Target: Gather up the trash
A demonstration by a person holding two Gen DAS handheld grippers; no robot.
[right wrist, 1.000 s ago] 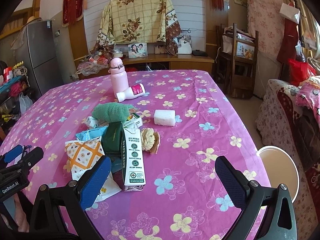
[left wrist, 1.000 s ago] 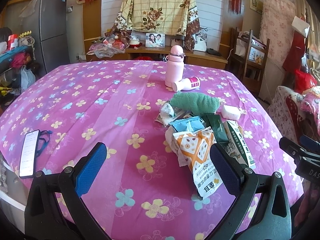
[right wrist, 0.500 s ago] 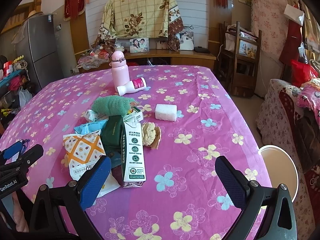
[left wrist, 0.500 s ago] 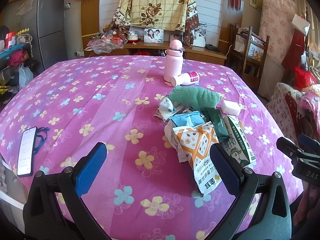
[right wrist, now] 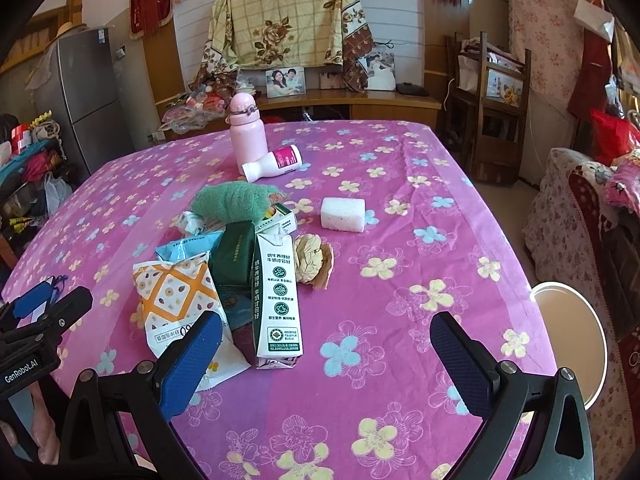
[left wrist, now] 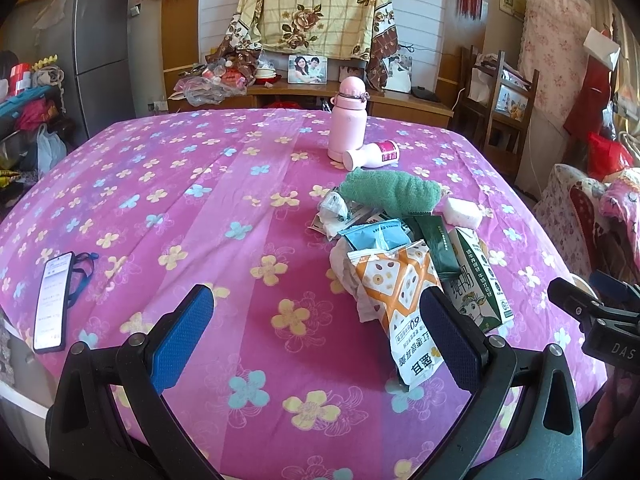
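Note:
A heap of trash lies on the pink flowered table (left wrist: 168, 208): an orange-and-white snack bag (left wrist: 396, 292) (right wrist: 176, 292), a white-and-green milk carton (left wrist: 476, 276) (right wrist: 278, 292), a dark green packet (right wrist: 234, 256), a blue wrapper (left wrist: 376, 236) and a crumpled brown paper (right wrist: 312, 260). A green cloth (left wrist: 392, 194) (right wrist: 230, 202) lies on the heap's far side. My left gripper (left wrist: 316, 336) is open and empty, left of the snack bag. My right gripper (right wrist: 326, 360) is open and empty, in front of the carton.
A pink flask (left wrist: 348, 120) stands at the far side with a small white bottle (left wrist: 372, 156) lying by it. A white sponge (right wrist: 343, 214) lies right of the heap. A phone (left wrist: 54, 300) lies at the table's left edge. A round white bin (right wrist: 568, 340) stands off the right edge.
Both grippers have tilted slightly downward, so the table and heap sit a little higher in view. Nothing on the table has moved and both stay open.

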